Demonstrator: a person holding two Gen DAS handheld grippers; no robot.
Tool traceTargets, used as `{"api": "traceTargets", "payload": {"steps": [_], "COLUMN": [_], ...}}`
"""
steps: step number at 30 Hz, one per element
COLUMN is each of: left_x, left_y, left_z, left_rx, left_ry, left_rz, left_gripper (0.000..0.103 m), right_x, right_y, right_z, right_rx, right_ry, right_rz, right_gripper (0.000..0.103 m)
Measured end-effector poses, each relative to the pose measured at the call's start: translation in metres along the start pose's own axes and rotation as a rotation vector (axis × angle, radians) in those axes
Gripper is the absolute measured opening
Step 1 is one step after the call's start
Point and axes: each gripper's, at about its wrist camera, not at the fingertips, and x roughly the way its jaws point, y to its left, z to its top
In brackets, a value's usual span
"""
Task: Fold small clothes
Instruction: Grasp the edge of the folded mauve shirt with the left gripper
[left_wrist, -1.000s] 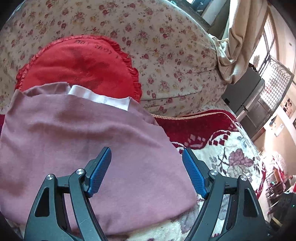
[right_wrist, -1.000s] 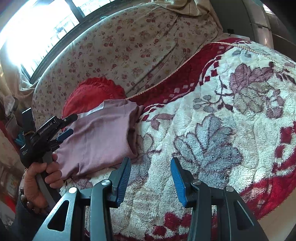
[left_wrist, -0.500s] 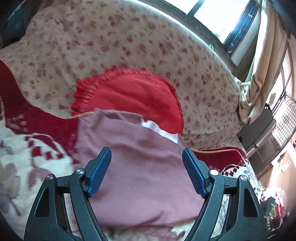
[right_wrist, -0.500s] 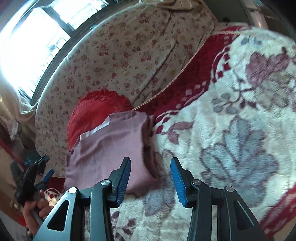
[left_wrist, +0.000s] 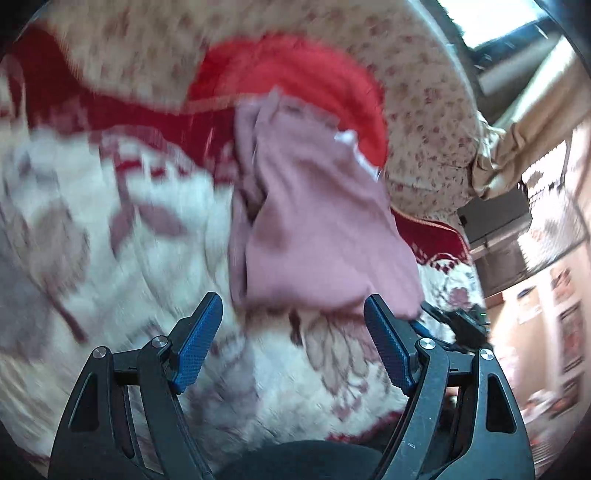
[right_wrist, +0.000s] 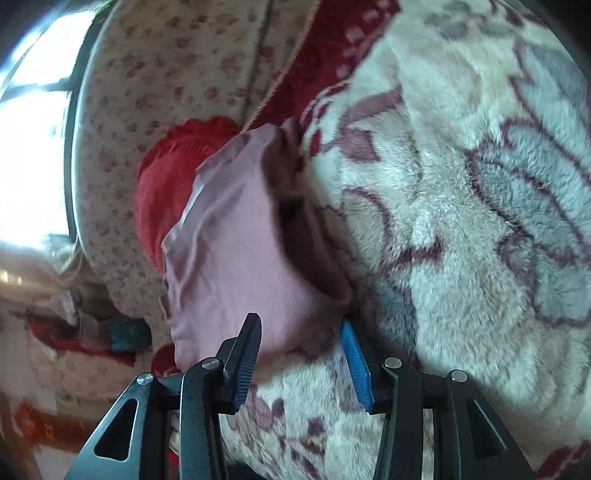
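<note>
Mauve garment (right_wrist: 240, 251) just ahead of both grippers' open fingers (right_wrist: 243, 363).

Counted across both wrist views: one folded mauve-pink cloth garment (left_wrist: 317, 221) (right_wrist: 236, 258), with one strip of white lining (left_wrist: 354, 147) showing at its far edge. One red round cushion with frilled border (left_wrist: 295, 74) (right_wrist: 162, 184). One plush cream blanket with maroon floral pattern and red border (left_wrist: 110, 240) (right_wrist: 461, 221). One cream floral-print upholstered backrest (left_wrist: 424, 92) (right_wrist: 155, 74). One beige gathered curtain (left_wrist: 524, 147). Two black two-finger grippers with blue ribbed pads: left gripper (left_wrist: 291, 341), right gripper (right_wrist: 301, 363), each with jaws spread apart. Remaining background clutter too blurred to count.
</note>
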Motion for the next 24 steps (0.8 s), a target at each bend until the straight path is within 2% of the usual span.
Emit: {"api": "traceTargets", "payload": {"steps": [4, 9, 14, 17, 18, 19, 21, 22, 23, 24], "left_x": [0.026, 0.048, 0.052, 0.047, 0.045, 0.045, 0.046, 0.048, 0.052, 0.056], "left_y": [0.012, 0.017, 0.010, 0.011, 0.014, 0.015, 0.016, 0.016, 0.017, 0.018], "left_z": [-0.005, 0.010, 0.019, 0.019, 0.018, 0.019, 0.019, 0.019, 0.020, 0.020], "left_rx": [-0.110, -0.173, -0.175, -0.164, -0.164, -0.160, -0.131, -0.115, -0.103, -0.100], "left_ry": [0.068, 0.054, 0.019, -0.014, -0.017, -0.015, 0.000, 0.013, 0.030, 0.042], "left_rz": [-0.075, -0.148, -0.164, -0.152, -0.147, -0.137, -0.081, -0.044, -0.005, 0.018], "left_gripper": [0.079, 0.079, 0.079, 0.079, 0.078, 0.071, 0.057, 0.039, 0.016, 0.007], "right_x": [0.011, 0.010, 0.011, 0.016, 0.017, 0.019, 0.022, 0.022, 0.022, 0.023], "right_y": [-0.004, -0.005, -0.010, -0.001, 0.002, 0.004, 0.001, 0.000, 0.000, 0.001], "right_z": [0.009, 0.010, 0.010, 0.009, 0.009, 0.008, 0.007, 0.006, 0.006, 0.006], "right_rx": [0.086, 0.081, 0.112, 0.067, 0.045, 0.026, 0.027, 0.025, 0.019, 0.006], "right_ry": [-0.042, -0.051, -0.032, -0.026, -0.023, -0.021, -0.009, -0.008, -0.007, -0.007], "right_rz": [0.031, 0.066, 0.123, 0.142, 0.132, 0.104, 0.084, 0.071, 0.061, 0.045], "right_gripper": [0.043, 0.044, 0.044, 0.043, 0.040, 0.038, 0.030, 0.027, 0.023, 0.016]}}
